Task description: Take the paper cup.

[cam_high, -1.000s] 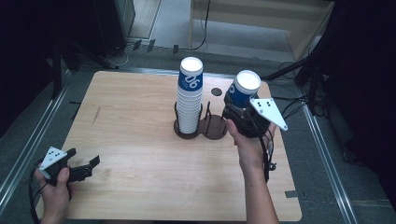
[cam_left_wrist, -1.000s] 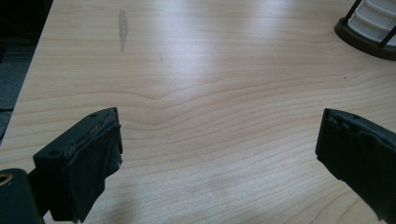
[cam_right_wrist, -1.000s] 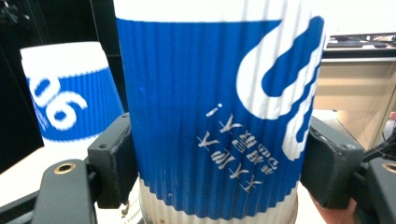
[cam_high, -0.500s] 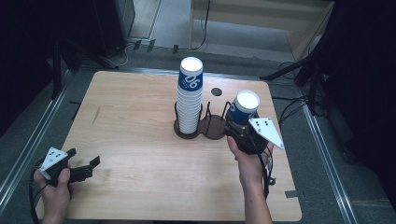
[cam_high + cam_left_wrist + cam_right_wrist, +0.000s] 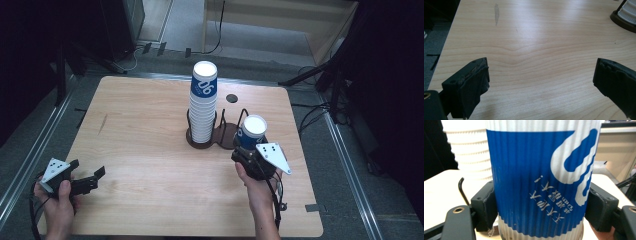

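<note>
In the high view, an upside-down blue-and-white paper cup (image 5: 251, 132) is clamped by the right gripper (image 5: 246, 151) directly over the right-hand ring of a dark wire cup holder (image 5: 226, 137), which stands toward the far edge of the table (image 5: 150, 130), a little right of centre. The cup is judged to be held there so that it can be set into the free ring, since the left ring is already taken by a tall stack of cups (image 5: 202, 107). The right hand (image 5: 260, 187) is brought in from the near edge, forearm straight, with the gripper pointed toward the far edge. The left gripper (image 5: 99, 176) is kept near the near left corner, well apart from the holder, apparently parked out of the way.

In the left gripper view, the jaws are seen spread wide over bare wood with nothing between them; the holder's base (image 5: 624, 21) is glimpsed at the upper right.

In the right gripper view, the cup (image 5: 539, 182) is pressed on both sides by the jaws, its print inverted, and it is held upright. The white stack (image 5: 467, 152) rises just behind it on the left.
</note>
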Available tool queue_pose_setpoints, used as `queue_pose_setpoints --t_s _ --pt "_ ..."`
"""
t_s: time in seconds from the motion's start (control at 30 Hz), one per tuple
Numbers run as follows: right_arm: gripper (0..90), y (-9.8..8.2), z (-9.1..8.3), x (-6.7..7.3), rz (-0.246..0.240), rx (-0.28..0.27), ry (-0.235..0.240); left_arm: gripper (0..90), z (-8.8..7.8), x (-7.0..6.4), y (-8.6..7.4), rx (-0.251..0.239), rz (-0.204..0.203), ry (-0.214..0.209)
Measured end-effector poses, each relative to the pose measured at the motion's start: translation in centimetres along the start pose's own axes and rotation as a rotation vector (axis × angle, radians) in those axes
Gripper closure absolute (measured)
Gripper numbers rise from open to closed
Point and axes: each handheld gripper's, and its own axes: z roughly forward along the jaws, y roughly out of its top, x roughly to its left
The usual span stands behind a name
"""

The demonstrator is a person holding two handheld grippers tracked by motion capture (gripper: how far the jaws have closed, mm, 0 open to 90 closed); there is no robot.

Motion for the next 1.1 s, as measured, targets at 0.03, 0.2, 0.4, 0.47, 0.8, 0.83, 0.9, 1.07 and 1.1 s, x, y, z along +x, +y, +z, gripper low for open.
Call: queue_pose_setpoints --t_s 0.03,0.2,0.4,0.47,0.8,0.83,0.9,1.07,1.1 --pt "23.1 0.0 0.0 0.0 0.0 0.0 0.0 1.5 0.0 0.0 0.0 0.009 -0.004 -0.004" --pt "23.0 -1.7 -0.3 0.2 -0.018 0.022 -0.002 1.5 -0.5 -0.2 0.7 0.013 -0.029 -0.044" --pt "23.1 -3.1 -0.3 0.1 -0.023 0.053 -0.01 1.4 -0.2 -2.5 2.0 0.009 -0.001 -0.092" --pt "23.1 -3.1 -0.3 0.2 -0.022 0.053 -0.008 1.4 0.0 -3.0 2.3 0.006 0.007 -0.098" --pt "23.0 -4.4 0.3 2.4 -0.075 0.083 0.028 1.4 0.7 -6.9 5.8 -0.011 0.05 -0.218" --pt "23.0 -4.4 0.3 2.4 -0.075 0.083 0.028 1.4 0.7 -6.9 5.8 -0.011 0.05 -0.218" --pt "22.9 -4.9 0.5 3.2 -0.09 0.095 0.028 1.4 0.7 -7.5 6.1 0.001 0.04 -0.26" --pt "22.8 -5.9 1.2 4.7 -0.141 0.117 -0.003 1.5 0.6 -8.8 6.7 0.011 0.068 -0.319" --pt "22.8 -6.1 1.3 5.0 -0.149 0.122 0.006 1.5 0.6 -9.1 6.7 0.013 0.08 -0.327"
